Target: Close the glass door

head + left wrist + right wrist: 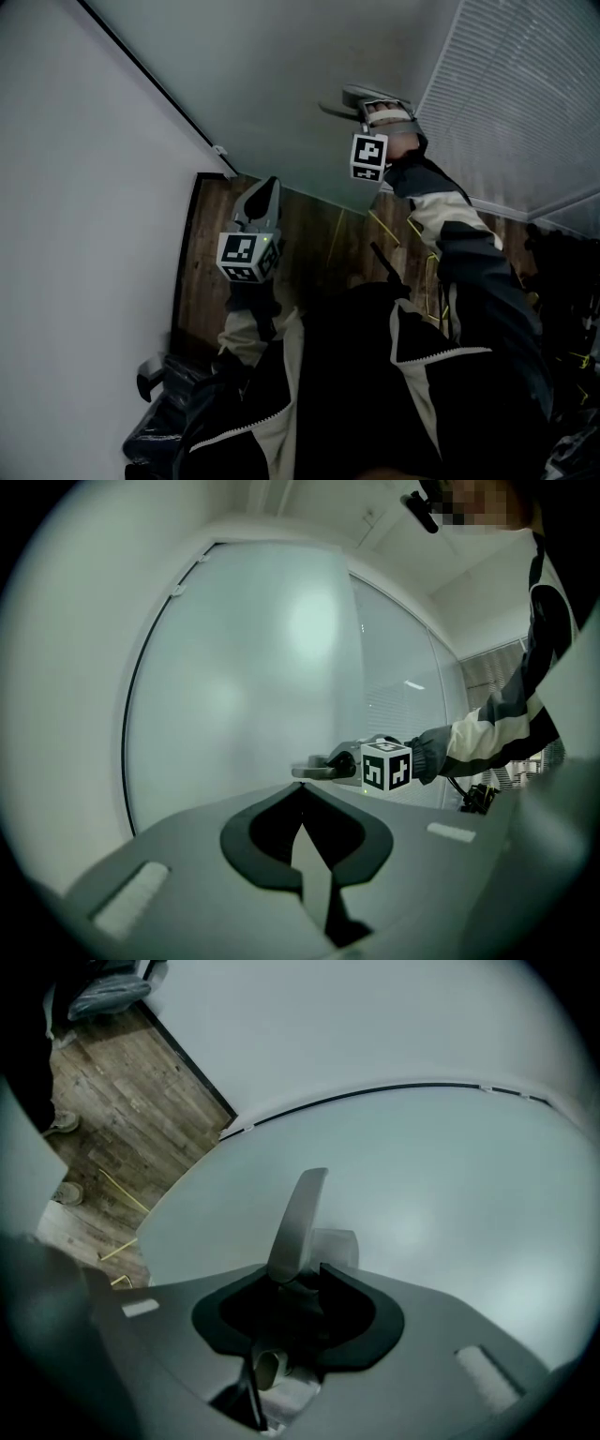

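At the far left we see the white wall. Along its edge runs a black frame line, where the glass door begins. Our left claw hangs near us over the wooden floor. Its jaws are together on nothing, and it points toward the foot of the door, well apart from the glass.

The door is frosted and fills the far middle of the scene. Toward its right side sits the handle, a flat metal lever whose long axis runs on ahead of the right claw, close beside the glass. That claw is clamped on the lever's near end, so the right hand is the one on the door, and we judge the closing swing will be led from there.

We cannot tell how far the door stands from its frame. Further right are slatted blinds. Nothing shows in the door's way. A dark bundle lies low by the wall, near us.
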Demonstrator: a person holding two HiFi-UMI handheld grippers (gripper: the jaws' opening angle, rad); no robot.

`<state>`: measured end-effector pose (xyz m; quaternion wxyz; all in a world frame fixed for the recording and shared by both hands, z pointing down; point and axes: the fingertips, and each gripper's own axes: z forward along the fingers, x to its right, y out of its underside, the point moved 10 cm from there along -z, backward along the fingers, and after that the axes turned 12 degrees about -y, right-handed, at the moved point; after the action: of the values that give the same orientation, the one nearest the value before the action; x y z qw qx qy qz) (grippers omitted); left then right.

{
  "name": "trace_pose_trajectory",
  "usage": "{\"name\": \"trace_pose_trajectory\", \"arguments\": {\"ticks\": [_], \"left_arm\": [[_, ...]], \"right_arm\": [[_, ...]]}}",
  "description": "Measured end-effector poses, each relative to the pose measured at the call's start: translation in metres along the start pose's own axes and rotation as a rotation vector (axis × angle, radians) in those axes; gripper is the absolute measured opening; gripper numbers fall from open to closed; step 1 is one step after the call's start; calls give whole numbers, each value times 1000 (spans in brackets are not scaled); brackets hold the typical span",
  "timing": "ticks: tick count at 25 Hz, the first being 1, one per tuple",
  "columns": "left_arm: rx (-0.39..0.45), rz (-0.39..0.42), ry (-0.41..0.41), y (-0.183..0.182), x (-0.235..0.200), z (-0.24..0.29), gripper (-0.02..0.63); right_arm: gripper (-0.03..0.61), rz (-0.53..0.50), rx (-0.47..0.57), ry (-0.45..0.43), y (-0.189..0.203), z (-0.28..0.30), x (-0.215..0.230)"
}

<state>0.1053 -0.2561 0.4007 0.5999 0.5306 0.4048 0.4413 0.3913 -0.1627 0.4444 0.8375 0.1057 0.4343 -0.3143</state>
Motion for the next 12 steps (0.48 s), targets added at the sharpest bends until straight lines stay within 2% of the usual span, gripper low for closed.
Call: {"name": "trace_pose_trajectory", "arguments": {"ticks": [12], "left_arm": [[-16,-10,-145,-1,2,16,5]], "right_arm": [[143,-47,-42,43,42,78,53]]}}
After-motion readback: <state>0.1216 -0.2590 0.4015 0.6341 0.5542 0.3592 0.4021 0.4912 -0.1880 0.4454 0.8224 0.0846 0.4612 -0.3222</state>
